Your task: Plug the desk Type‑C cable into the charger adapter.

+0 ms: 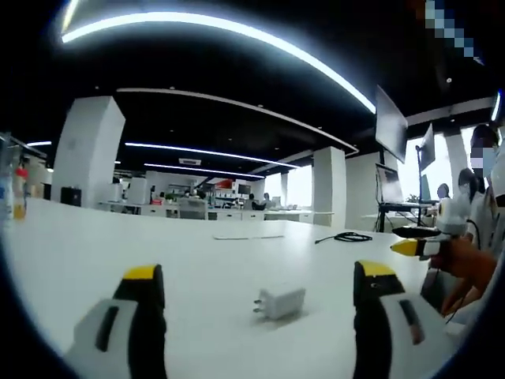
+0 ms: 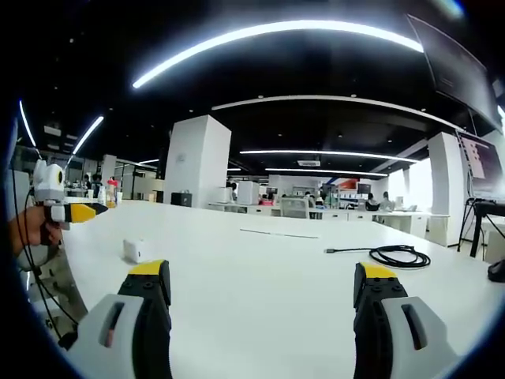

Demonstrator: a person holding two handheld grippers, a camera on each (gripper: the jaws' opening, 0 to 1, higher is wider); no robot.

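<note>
charger adapter [image 1: 280,302] between open left fingers [image 1: 146,288], cable [image 2: 390,255] beyond right fingers [image 2: 377,286]

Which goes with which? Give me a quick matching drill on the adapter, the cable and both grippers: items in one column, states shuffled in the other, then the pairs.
1. charger adapter
2. Type-C cable
3. left gripper
4. right gripper

A. black, coiled on the table
B. open, cable ahead to its right
C. white, lying on the table
D. open, adapter between its jaws' line

Pairs: 1-C, 2-A, 3-D, 4-B
</note>
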